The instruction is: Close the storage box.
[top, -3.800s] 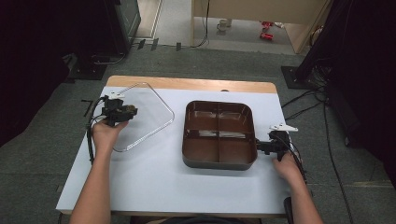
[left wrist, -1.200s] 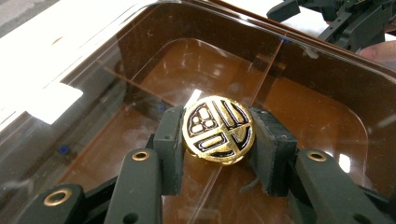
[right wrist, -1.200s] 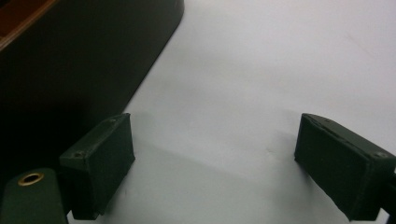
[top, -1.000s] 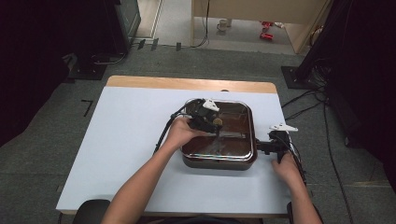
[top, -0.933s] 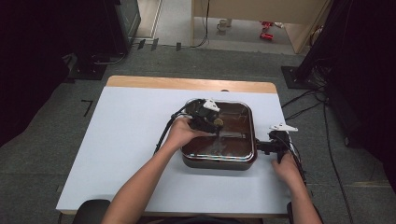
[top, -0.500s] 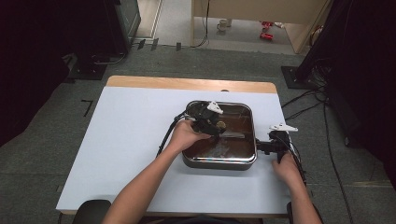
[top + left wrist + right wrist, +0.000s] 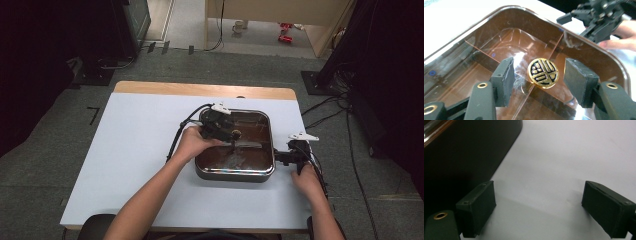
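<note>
Lid (image 7: 250, 145) sits on tray (image 7: 235, 172), centre-right of the high view; placement looks done. Left gripper (image 7: 539, 80) jaws have just been opening, apart either side of gold knob (image 7: 543, 72), clear of it. Right gripper (image 7: 537, 207) open beside tray, on table (image 7: 130, 150). Left: withdraw.

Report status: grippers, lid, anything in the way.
Left gripper open, jaws just parted, astride the lid's gold knob, pads clear. Clear lid seated on the brown tray. Right gripper open beside the tray. No obstruction.
</note>
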